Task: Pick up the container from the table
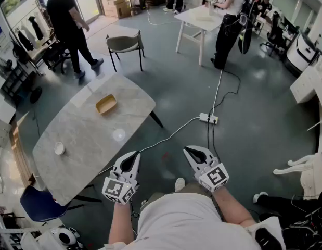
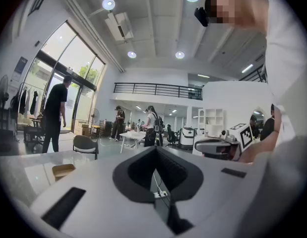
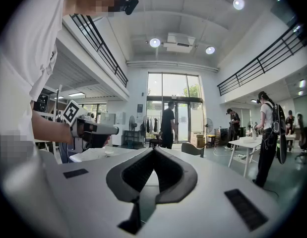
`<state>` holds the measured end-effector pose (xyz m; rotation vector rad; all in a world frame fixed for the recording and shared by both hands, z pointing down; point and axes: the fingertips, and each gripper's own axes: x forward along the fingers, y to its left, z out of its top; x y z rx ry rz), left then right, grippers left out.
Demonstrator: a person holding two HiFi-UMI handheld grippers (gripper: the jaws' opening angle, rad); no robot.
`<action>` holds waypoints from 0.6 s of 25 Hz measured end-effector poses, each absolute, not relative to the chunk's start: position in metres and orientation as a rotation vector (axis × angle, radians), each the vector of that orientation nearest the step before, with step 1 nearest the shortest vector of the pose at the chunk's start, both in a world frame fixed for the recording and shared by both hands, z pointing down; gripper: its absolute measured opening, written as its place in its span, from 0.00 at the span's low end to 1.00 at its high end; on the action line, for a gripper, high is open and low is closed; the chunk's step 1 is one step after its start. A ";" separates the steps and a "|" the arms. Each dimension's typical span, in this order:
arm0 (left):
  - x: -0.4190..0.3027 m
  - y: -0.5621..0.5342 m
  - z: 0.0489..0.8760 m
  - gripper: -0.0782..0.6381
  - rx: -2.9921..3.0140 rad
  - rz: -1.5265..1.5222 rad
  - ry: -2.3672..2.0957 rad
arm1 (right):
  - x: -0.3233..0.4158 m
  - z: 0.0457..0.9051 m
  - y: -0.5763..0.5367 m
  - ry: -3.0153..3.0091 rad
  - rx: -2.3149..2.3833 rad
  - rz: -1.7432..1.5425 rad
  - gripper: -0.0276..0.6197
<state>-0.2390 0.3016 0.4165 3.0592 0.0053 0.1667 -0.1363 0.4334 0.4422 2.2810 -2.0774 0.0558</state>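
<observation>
Place: open-plan lab/office hall.
Floor: grey, power strip [image 1: 208,119] + cables near ctr.
Furniture: marble worktop [image 1: 93,134] at 9 o'clock; white table [image 1: 194,19] at 12.
Bldg: mezzanine railing [image 2: 153,89], glass front [image 3: 185,95], ceiling spotlights [image 2: 108,4].

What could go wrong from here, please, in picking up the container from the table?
The cable from the power strip crosses the floor just ahead of the shoe: a likely trip on the way to the table.
The left tongs and right tongs are both shut; if not opened in time, they may just shove the shallow container along the smooth top.
</observation>
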 end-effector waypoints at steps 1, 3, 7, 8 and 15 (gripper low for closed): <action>-0.230 0.305 0.418 0.11 3.062 0.165 0.000 | -0.127 0.443 0.437 -2.077 2.279 0.054 0.06; -0.212 0.314 0.420 0.11 3.077 0.176 -0.002 | -0.109 0.445 0.443 -2.080 2.275 0.053 0.06; -0.178 0.333 0.424 0.11 3.134 0.234 0.002 | -0.079 0.445 0.457 -2.122 2.270 0.061 0.06; -0.171 0.336 0.424 0.11 3.141 0.240 -0.010 | -0.072 0.446 0.461 -2.141 2.277 0.078 0.06; -0.136 0.336 0.440 0.11 3.152 0.363 -0.056 | -0.029 0.456 0.470 -2.167 2.333 0.137 0.06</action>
